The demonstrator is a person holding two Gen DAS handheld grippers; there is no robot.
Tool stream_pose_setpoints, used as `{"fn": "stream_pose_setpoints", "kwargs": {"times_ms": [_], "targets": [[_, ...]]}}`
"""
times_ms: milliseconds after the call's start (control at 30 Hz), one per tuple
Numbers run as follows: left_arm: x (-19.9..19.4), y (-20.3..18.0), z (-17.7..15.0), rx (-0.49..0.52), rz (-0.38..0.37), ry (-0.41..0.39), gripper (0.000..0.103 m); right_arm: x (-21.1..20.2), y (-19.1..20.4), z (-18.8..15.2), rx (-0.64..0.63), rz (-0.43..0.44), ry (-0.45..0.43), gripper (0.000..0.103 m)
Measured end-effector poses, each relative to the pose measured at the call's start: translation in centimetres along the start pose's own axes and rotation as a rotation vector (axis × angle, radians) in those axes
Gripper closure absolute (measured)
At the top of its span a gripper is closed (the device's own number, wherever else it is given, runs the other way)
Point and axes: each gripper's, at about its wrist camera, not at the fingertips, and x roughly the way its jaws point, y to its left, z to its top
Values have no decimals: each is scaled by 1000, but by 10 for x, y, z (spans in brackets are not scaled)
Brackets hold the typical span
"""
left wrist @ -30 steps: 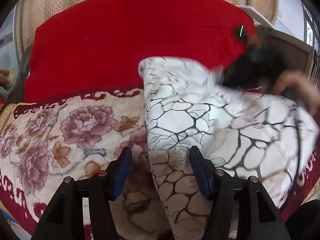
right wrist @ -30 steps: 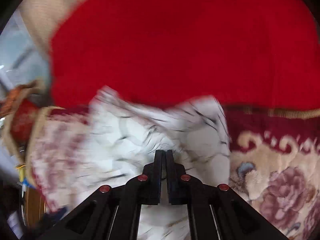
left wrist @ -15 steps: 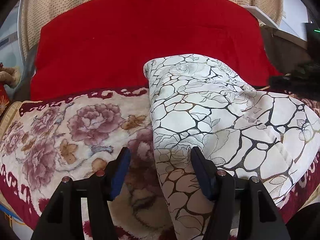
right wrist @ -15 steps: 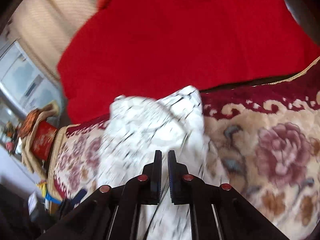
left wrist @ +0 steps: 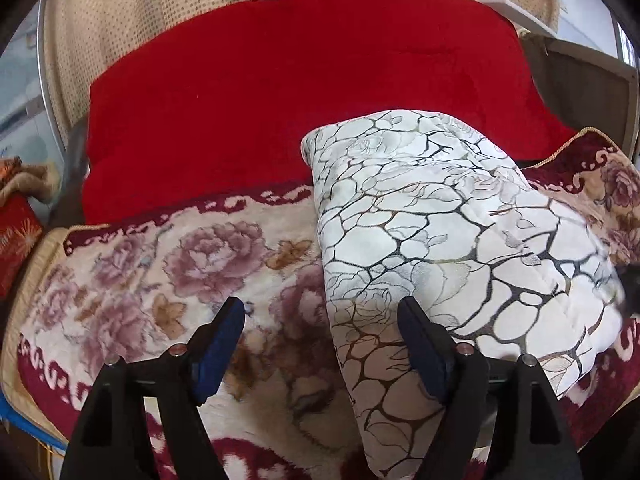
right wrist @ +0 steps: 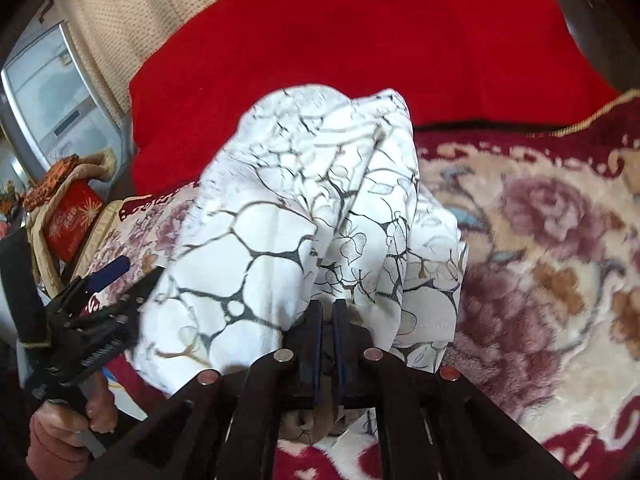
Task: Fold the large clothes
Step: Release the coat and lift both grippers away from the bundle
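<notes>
A white garment (left wrist: 440, 240) with a black crackle pattern lies folded on the floral blanket (left wrist: 160, 272). My left gripper (left wrist: 318, 314) hovers over its near left edge. Its jaws are opening; the cloth's edge lies between them and the pads do not press on it. In the right wrist view the garment (right wrist: 280, 208) rises in a bunched fold to my right gripper (right wrist: 328, 320), which is shut on its edge. The left gripper (right wrist: 108, 276) and the hand (right wrist: 60, 428) holding it show at the left of that view.
A thick red quilt (left wrist: 304, 92) lies folded behind the garment, with a beige curtain (left wrist: 132, 20) beyond it. A red box (right wrist: 72, 220) and a wrapped bundle sit off the blanket's left end. The floral blanket (right wrist: 540, 248) spreads to the right.
The left jaws have spread wider over the garment's edge. The right gripper has swept from the garment's far right corner to its right side, carrying the pinched cloth along.
</notes>
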Motion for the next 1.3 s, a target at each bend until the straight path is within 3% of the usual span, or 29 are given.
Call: {"fn": "stream_pose_setpoints", "kwargs": {"times_ms": [67, 367, 467, 500, 533, 600, 733, 867, 1100, 1200, 1233, 1300], "targets": [[-4, 1, 3, 5, 1, -13, 19, -15, 3, 4, 14, 13, -24, 95], [-30, -4, 7, 50, 48, -103, 18, -89, 22, 5, 7, 36, -211, 92], [-36, -2, 7, 49, 51, -124, 18, -105, 27, 3, 8, 31, -240, 67], [-37, -1, 8, 46, 52, -128, 18, -104, 27, 3, 11, 31, -246, 38], [-38, 0, 8, 43, 55, -131, 18, -107, 28, 2, 14, 33, -256, 22], [-38, 4, 8, 30, 61, -131, 18, -114, 28, -1, 21, 30, -307, 22], [-37, 13, 10, -2, 70, -127, 17, -114, 33, 5, -5, -8, -319, 25], [-34, 21, 11, -29, 80, -118, 17, -108, 46, 13, -41, -3, -305, 47], [-24, 30, 10, -59, 99, -83, 17, -67, 52, 17, -29, -1, -225, 51], [-23, 30, 10, -65, 98, -81, 17, -9, 32, 5, 38, -41, -42, 51], [-23, 30, 10, -65, 97, -82, 17, 8, 17, -3, 91, -2, -13, 50], [-24, 29, 10, -63, 98, -86, 17, 4, 8, -5, 115, 51, -57, 50]]}}
